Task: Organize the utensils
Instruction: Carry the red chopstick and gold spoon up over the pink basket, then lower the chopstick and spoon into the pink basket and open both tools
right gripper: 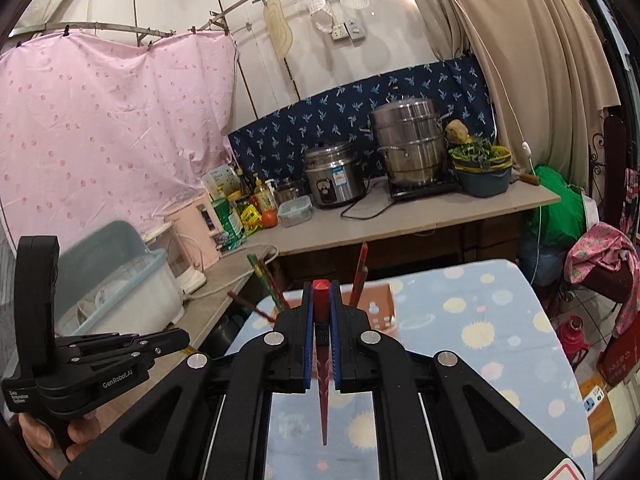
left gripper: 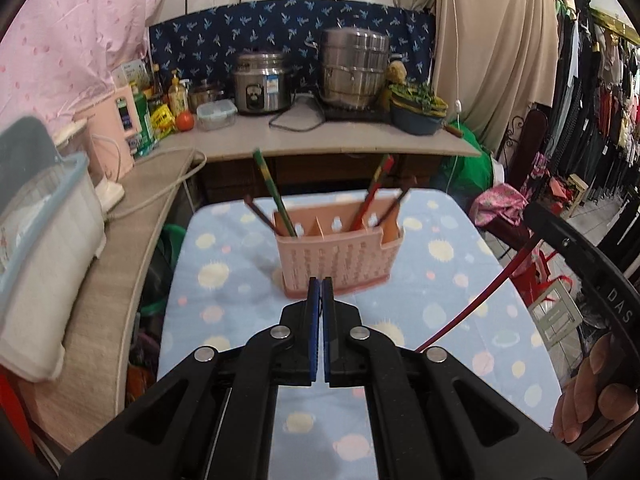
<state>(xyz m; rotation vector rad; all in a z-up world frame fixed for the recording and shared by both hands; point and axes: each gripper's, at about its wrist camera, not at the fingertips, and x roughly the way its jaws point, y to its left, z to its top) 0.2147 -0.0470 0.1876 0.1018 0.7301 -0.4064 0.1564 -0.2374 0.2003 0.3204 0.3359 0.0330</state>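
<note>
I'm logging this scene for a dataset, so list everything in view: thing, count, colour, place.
utensil holder: one, pink, on the dotted blue cloth.
chopsticks in holder: about five, dark, green and red; two lean left, the rest right.
red chopstick: one, clamped in the right gripper.
rice cooker: one, steel, back counter.
stacked steamer pot: one, steel, back counter.
basin of greens: one, dark blue, counter's right end.
clear food box: one, near a tomato.
bottles and packets: several, mixed colours, counter corner.
dish bin: one, white with a blue lid, left counter.
left gripper: black, blue fingers shut, empty.
right gripper: black, shut on the chopstick.
</note>
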